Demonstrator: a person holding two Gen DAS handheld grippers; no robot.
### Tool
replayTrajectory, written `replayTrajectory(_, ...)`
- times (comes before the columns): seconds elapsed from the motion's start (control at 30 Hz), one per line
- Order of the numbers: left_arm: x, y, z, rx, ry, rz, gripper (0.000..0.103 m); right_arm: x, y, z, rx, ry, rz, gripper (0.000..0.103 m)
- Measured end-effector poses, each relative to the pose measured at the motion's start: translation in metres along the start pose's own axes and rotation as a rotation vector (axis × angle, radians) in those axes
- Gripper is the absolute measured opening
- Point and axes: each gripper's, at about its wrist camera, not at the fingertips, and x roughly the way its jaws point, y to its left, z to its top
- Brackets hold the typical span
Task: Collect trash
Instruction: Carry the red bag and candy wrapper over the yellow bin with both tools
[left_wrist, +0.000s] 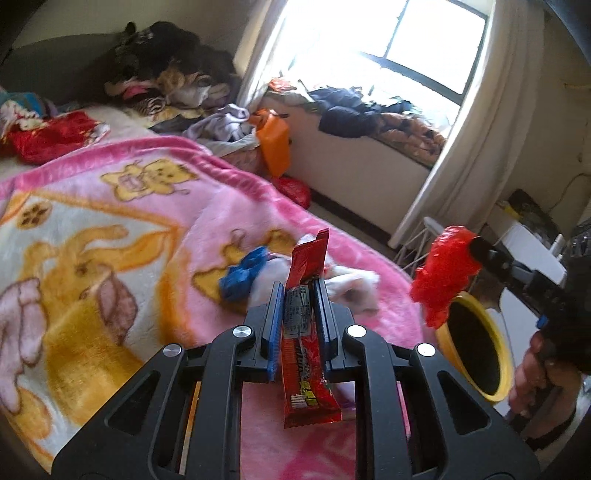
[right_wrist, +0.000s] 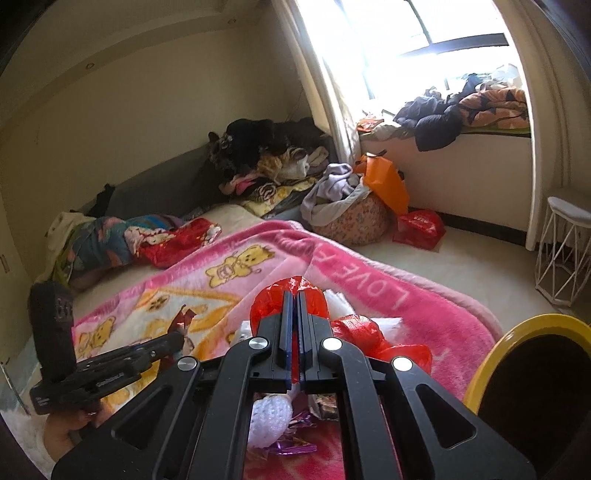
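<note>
My left gripper (left_wrist: 300, 286) is shut on a long red snack wrapper (left_wrist: 304, 332), held upright above the pink blanket (left_wrist: 110, 206). My right gripper (right_wrist: 294, 295) is shut on a crumpled red plastic bag (right_wrist: 354, 332); in the left wrist view this bag (left_wrist: 441, 275) hangs just above the yellow bin (left_wrist: 476, 347). The bin's rim (right_wrist: 517, 339) also shows at the lower right of the right wrist view. A crumpled blue scrap (left_wrist: 242, 271) and white tissue (left_wrist: 351, 286) lie on the blanket ahead of the left gripper. More wrappers (right_wrist: 295, 439) lie under the right gripper.
Piles of clothes (left_wrist: 173, 74) sit at the bed's far end. An orange bag (right_wrist: 384, 181) and a red bag (right_wrist: 419, 227) stand by the window seat (right_wrist: 461, 173). A white wire stool (right_wrist: 561, 251) stands on the floor at the right.
</note>
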Motion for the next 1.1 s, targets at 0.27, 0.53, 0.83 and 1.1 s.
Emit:
replayTrajectory(0.27,0.001,-0.037,0.004,0.04,-0.001,-0.041,0.012,-0.022,-0.021,0.001,0.03,-0.025,-0.069,0.002)
replayTrajectory(0.53,0.007,-0.081,-0.001,0.095,0.004,-0.102,0.012,-0.047,-0.063,0.001,0.13,-0.049,-0.139,0.002)
replayTrajectory(0.83,0.018,-0.131,-0.009,0.16,0.011,-0.164,0.012,-0.08,-0.119,-0.011,0.261,-0.072,-0.211,0.002)
replayTrajectory(1.1,0.032,-0.165,-0.02,0.203,0.039,-0.206,0.012,-0.096,-0.157,-0.025,0.354,-0.062,-0.247,0.002)
